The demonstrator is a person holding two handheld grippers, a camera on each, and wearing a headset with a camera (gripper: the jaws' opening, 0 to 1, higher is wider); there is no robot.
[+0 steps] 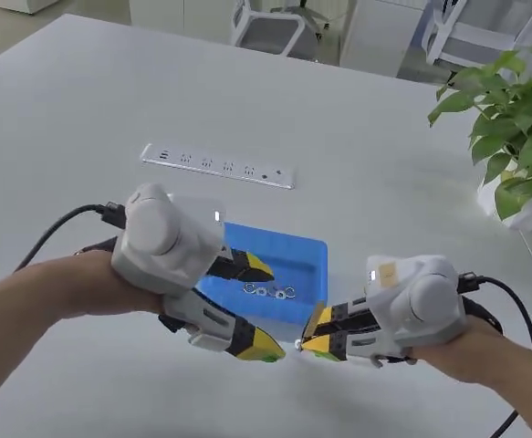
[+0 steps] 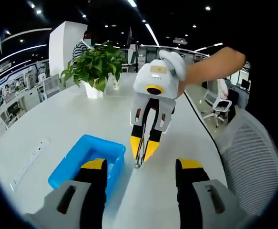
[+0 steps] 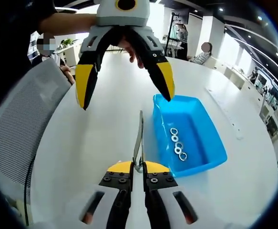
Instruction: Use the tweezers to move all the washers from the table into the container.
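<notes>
Yellow-tipped jaws of the right gripper (image 3: 133, 167) are pressed together on the tweezers (image 3: 139, 136). The tweezers' thin arms lie closed against each other, and their tip points left toward the left gripper (image 1: 256, 306). That gripper's jaws stand wide apart, one tip at the left edge of the blue container (image 1: 307, 255). Four washers (image 1: 267, 291) lie in a row inside the container, close to its near wall. Farther off on the grey table (image 1: 83, 100) lies a white power strip (image 1: 218, 166). A potted plant (image 1: 512, 109) stands at the far right.
</notes>
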